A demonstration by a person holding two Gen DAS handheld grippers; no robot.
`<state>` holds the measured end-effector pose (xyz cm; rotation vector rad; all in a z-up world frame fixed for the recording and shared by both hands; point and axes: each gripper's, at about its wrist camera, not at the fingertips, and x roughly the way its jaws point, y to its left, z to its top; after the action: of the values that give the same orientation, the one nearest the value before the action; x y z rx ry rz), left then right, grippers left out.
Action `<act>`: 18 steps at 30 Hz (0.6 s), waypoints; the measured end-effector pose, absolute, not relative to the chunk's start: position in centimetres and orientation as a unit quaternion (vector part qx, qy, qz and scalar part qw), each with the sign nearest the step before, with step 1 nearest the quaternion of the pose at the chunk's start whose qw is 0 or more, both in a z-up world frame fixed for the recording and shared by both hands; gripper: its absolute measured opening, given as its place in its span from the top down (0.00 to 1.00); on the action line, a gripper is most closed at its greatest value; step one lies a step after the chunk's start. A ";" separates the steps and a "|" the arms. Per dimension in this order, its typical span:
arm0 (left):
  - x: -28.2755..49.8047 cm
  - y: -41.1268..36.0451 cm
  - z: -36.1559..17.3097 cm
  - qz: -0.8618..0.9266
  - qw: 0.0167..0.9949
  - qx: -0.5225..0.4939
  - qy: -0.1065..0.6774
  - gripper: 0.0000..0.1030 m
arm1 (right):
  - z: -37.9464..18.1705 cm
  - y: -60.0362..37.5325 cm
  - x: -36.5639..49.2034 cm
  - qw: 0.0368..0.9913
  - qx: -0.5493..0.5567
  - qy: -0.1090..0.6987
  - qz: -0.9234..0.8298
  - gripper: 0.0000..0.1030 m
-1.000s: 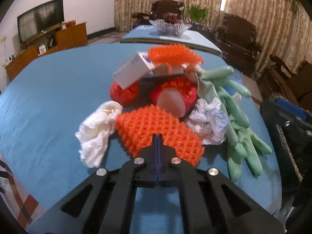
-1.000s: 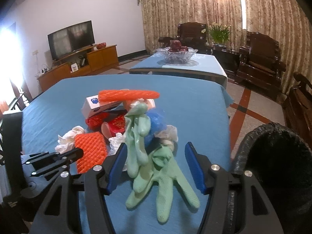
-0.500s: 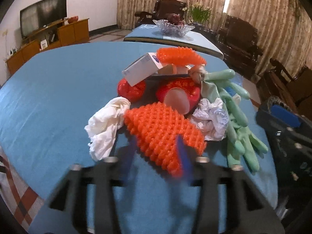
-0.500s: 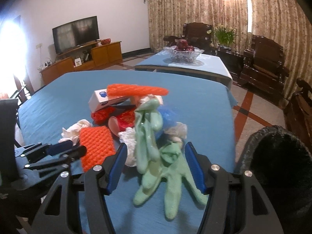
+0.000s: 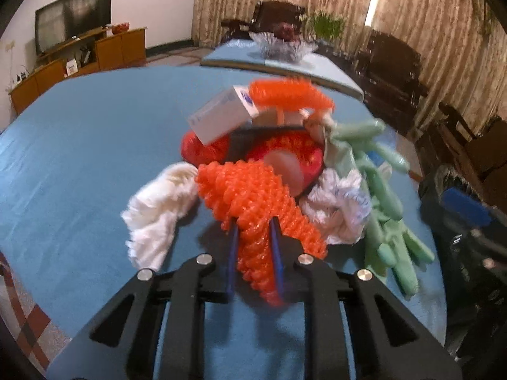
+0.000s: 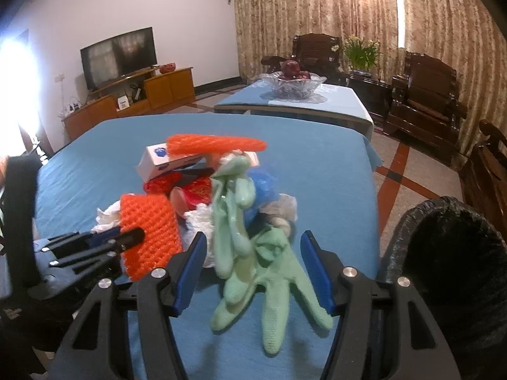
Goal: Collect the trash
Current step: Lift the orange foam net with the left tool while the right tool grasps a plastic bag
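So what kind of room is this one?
Most likely a home living room: a TV on a wooden cabinet, carved armchairs along curtains, and a fruit bowl.

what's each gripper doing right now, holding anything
left gripper: jaws closing on the orange foam net, pinched between its pads.
right gripper: open, holding nothing; the green gloves lie between its fingers, ungripped.

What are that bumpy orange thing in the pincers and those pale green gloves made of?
The orange netting, pinched between the closing jaws of the left gripper, looks like soft foam mesh, the sort wrapped around fruit: a matte, puffy lattice. The green gloves look like thin rubber or latex, limp, smooth, slightly glossy; the exact material is uncertain.
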<state>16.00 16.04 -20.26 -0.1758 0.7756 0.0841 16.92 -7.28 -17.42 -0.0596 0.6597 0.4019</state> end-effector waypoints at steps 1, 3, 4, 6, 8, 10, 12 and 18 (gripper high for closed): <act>15.6 16.1 -19.8 0.043 0.924 -0.082 0.371 0.84 | -17.3 -7.0 16.7 0.925 -0.028 0.319 0.202 0.41; 14.6 16.6 -18.7 0.049 0.930 -0.078 0.357 0.84 | -17.1 -6.2 16.4 0.923 -0.026 0.316 0.218 0.42; 14.0 17.1 -18.3 0.055 0.931 -0.078 0.352 0.84 | -17.0 -5.8 16.3 0.920 -0.025 0.315 0.230 0.45; 13.2 17.7 -17.7 0.067 0.934 -0.071 0.343 0.84 | -17.1 -4.6 16.2 0.911 -0.027 0.320 0.258 0.59; 12.6 18.3 -17.3 0.081 0.937 -0.052 0.337 0.84 | -17.5 -3.4 16.1 0.907 -0.035 0.323 0.269 0.60; 12.4 18.8 -17.3 0.086 0.937 -0.044 0.336 0.84 | -18.2 -2.3 16.2 0.906 -0.045 0.327 0.266 0.61; 12.3 19.1 -17.4 0.086 0.936 -0.044 0.340 0.84 | -19.1 -1.6 16.7 0.903 -0.052 0.337 0.261 0.66; 12.2 19.4 -18.0 0.080 0.934 -0.047 0.345 0.84 | -21.3 -0.6 18.5 0.898 -0.071 0.364 0.237 0.79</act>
<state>12.24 19.40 -17.98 -0.0968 0.7061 0.1637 18.47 -0.60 -21.28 -0.1465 0.7539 0.4916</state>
